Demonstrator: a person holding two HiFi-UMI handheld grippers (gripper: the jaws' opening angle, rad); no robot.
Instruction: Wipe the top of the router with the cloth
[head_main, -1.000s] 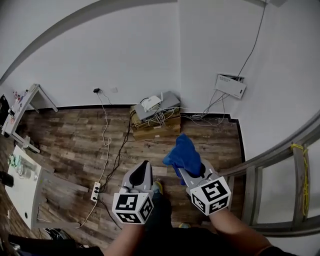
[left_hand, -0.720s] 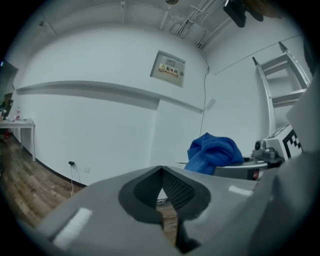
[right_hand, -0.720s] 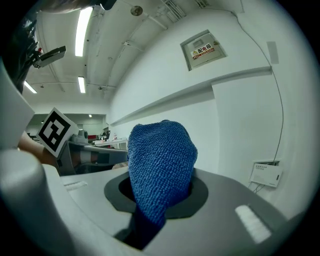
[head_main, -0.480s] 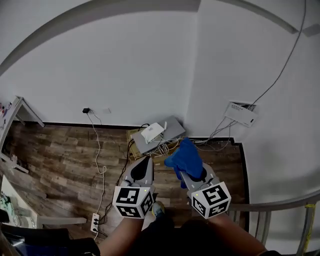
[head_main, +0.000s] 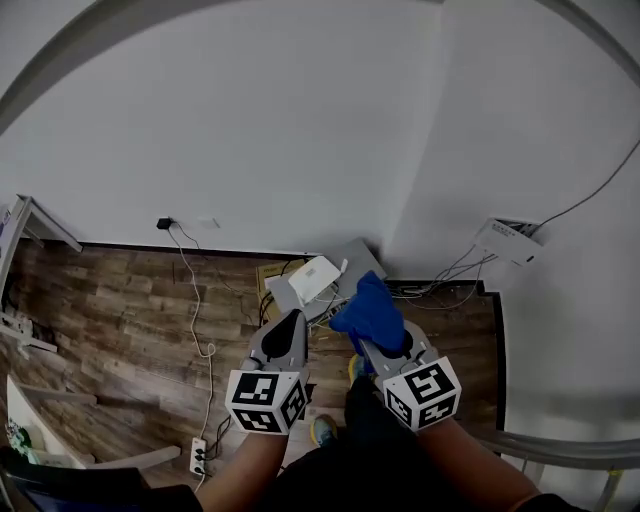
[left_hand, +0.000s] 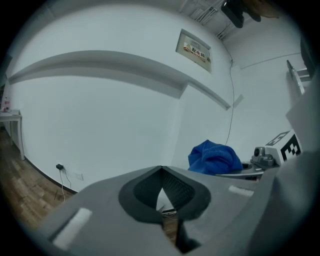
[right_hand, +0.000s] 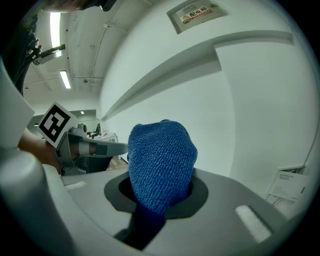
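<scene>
A white router (head_main: 316, 275) lies on a grey flat box (head_main: 350, 262) on the floor by the wall corner. My right gripper (head_main: 372, 337) is shut on a bunched blue cloth (head_main: 369, 312) (right_hand: 160, 167), held above the floor just right of the router. The cloth also shows at the right of the left gripper view (left_hand: 215, 157). My left gripper (head_main: 291, 325) (left_hand: 161, 172) is shut with nothing in it, beside the right one and just short of the router.
Cardboard boxes (head_main: 268, 283) sit under the grey box, with a tangle of cables (head_main: 432, 275) running to a white wall box (head_main: 509, 241). A power strip (head_main: 198, 457) and its cord (head_main: 197, 300) lie on the wood floor. A pale table leg (head_main: 40, 222) stands at far left.
The view has tilted up toward the wall and both grippers have come closer to the router. The cloth stays in the right gripper.
</scene>
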